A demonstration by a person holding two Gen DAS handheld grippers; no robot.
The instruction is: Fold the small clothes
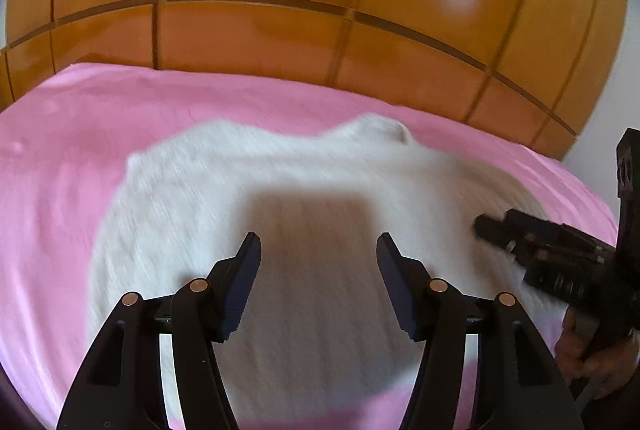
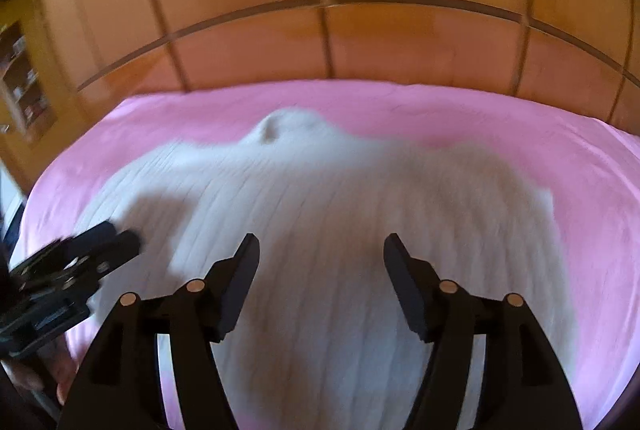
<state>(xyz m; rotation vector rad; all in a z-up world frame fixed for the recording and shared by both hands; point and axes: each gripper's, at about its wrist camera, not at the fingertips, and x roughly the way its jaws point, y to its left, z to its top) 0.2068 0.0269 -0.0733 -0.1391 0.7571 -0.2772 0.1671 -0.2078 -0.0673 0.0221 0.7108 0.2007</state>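
Presently listed: one white ribbed knit garment (image 1: 304, 190), lying spread on the pink bedsheet (image 1: 60, 158) before an orange wooden panelled headboard (image 1: 280, 30), neck end farthest from the cameras. No clear fold shows, though blur hides detail; folding appears mostly ahead. Left tool (image 1: 318, 242): jaws wide, empty, above the cloth. Right tool (image 2: 320, 242): likewise wide, holding nothing.

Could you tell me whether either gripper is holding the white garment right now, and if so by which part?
Nothing is held. The left gripper and right gripper both stand open above the garment, which lies on the pink sheet.
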